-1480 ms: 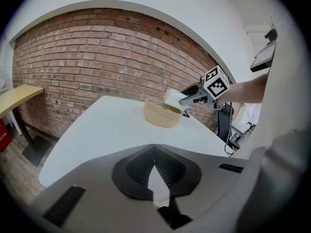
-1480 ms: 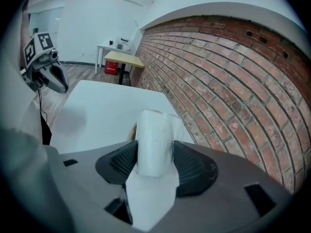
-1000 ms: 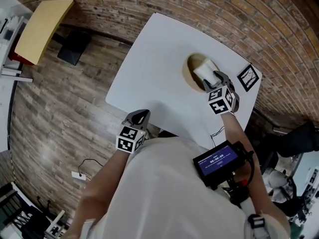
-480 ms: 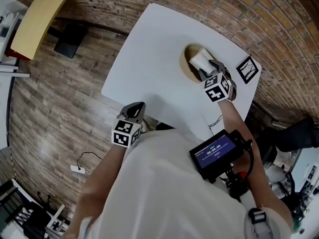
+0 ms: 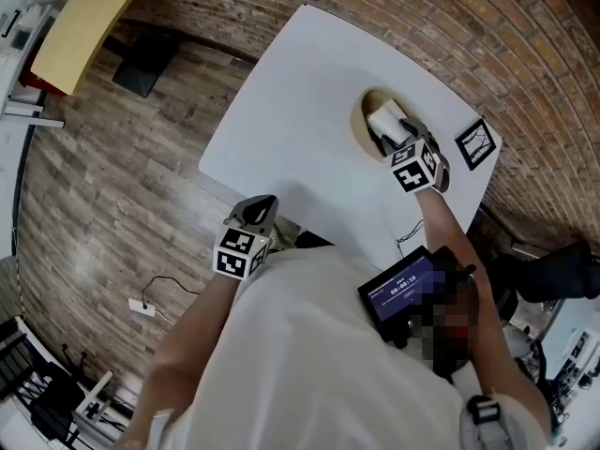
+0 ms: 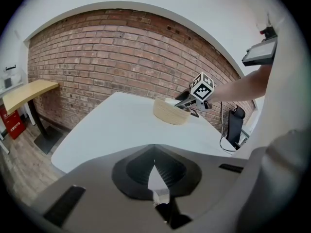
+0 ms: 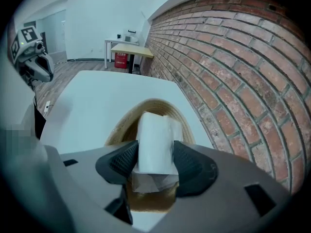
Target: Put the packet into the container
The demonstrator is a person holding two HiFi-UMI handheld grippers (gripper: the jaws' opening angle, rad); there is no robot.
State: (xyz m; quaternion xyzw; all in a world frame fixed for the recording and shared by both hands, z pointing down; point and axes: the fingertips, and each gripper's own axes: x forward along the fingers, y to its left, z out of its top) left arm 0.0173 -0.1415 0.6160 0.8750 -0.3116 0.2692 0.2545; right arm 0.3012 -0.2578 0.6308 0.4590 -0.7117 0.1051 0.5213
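Sinking a little toward the table [image 5: 281,101] over the last second, the right gripper [image 7: 154,152] has brought the white packet [image 7: 154,130] lower over the woven container [image 7: 119,123], and its jaws have kept the same spread throughout, so nothing has been let go yet. That reads as the tail end of the placing step: the packet hangs over the container's mouth, though whether any part of it touches the bottom I cannot tell. The jaws stand fairly wide and are clamped on the packet, a ribbed pad [image 7: 122,160] pressed against each of its long sides, with the crumpled end of the wrapper hanging below the pads. Seen from the head view, the container sits toward the far right part of the white table, near a square marker card [image 5: 475,143] that lies apart from it by the table's edge. The left gripper [image 6: 154,176] has stayed at the near edge of the table, well apart from the container, its jaws closed together on nothing. What remains, by my reading, is to open the right jaws so the packet drops in, then lift the gripper clear of the rim
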